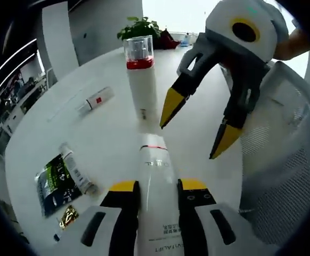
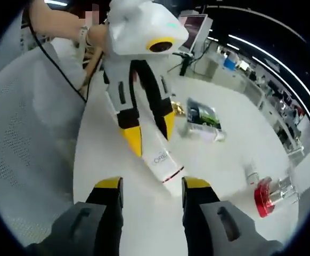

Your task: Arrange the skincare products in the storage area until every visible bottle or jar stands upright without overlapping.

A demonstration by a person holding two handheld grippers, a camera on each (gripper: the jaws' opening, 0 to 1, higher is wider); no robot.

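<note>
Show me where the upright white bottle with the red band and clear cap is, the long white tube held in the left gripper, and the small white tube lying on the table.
Upright white bottle (image 1: 143,88), left gripper view, white body.
Long white tube (image 1: 156,192), left gripper view, middle.
Small white tube (image 1: 95,101), left gripper view, red mark.

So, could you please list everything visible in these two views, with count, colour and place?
White tube: 1, white with red band, held in the left gripper's jaws.
Tall bottle: 1, white, red collar, clear cap, upright on the table.
Small tube: 1, white with red mark, lying far left.
Sachet: 1, dark and green, lying flat, a slim tube beside it.
Plant: 1, green, far edge.
Table: 1, white.
Mesh chair: 1, white, beside the table.
Left gripper: shut on the white tube.
Right gripper: open, above the table.
</note>
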